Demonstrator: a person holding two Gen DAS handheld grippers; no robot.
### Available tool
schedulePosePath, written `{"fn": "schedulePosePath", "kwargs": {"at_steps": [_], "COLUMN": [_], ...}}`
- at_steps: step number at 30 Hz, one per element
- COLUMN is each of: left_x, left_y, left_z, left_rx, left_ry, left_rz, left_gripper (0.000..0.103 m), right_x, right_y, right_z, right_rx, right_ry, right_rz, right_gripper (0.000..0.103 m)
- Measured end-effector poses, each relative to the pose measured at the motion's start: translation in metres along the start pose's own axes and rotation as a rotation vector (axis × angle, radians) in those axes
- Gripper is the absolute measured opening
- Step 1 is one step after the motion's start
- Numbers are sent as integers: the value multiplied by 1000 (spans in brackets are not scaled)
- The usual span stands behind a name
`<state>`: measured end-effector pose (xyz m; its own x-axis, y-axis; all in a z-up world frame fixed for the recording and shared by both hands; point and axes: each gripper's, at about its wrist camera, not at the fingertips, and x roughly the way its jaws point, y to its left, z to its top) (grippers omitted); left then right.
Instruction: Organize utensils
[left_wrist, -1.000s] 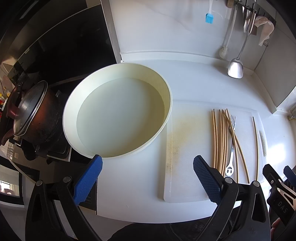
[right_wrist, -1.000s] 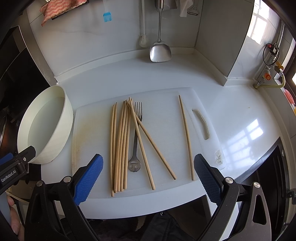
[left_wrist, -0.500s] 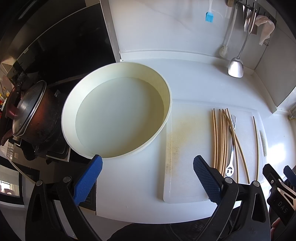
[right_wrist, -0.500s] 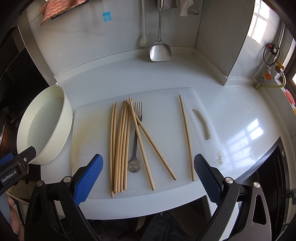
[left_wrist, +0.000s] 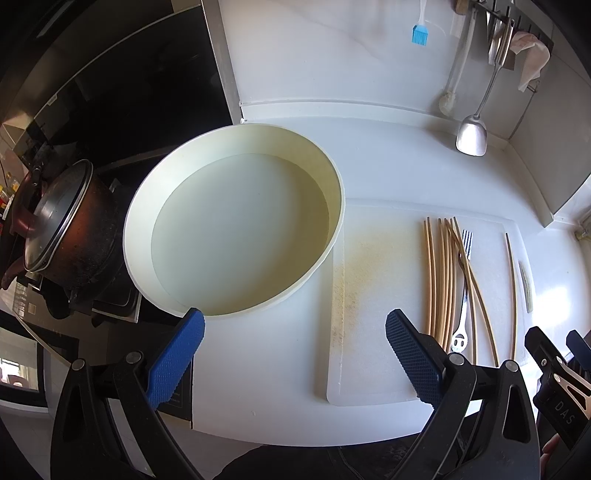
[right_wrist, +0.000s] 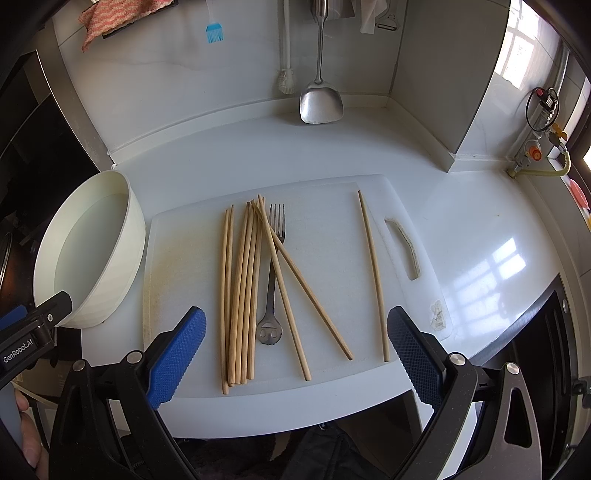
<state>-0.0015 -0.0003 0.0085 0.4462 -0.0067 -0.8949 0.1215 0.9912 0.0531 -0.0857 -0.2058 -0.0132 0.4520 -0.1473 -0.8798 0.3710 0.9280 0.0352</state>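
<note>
Tabletop (right_wrist: 258, 155): white kitchen counter, cutting board (right_wrist: 332, 229) on it.
Chopsticks (right_wrist: 240, 288): loose on board, most bunched, two crossing the fork (right_wrist: 272, 273), one apart at right.
Bowl (left_wrist: 236, 229): cream, nothing inside, left of board.
Left gripper (left_wrist: 295, 354): spread wide, holding nothing.
Right gripper (right_wrist: 295, 350): spread wide, holding nothing.
Progress: nothing sorted yet, judging by layout.
Text: "GenRobot.AI", "DAS".

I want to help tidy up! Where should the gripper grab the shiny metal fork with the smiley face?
Probably by the smiley handle end of the metal fork, coming down from above with the right gripper. That end lies bare on the white cutting board, while wooden chopsticks cross its neck and crowd its left.
</note>
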Motion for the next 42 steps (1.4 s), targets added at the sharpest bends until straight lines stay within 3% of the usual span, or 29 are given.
{"fn": "schedulePosePath", "kwargs": {"at_steps": [42], "left_x": [3], "left_y": [6], "left_z": [4], "left_rx": [23], "left_ry": [-15], "left_rz": [0], "left_gripper": [97], "right_x": [-1], "right_y": [-1], "right_z": [3], "right_rx": [27], "right_ry": [-19], "right_rz": [24], "right_gripper": [94]}}
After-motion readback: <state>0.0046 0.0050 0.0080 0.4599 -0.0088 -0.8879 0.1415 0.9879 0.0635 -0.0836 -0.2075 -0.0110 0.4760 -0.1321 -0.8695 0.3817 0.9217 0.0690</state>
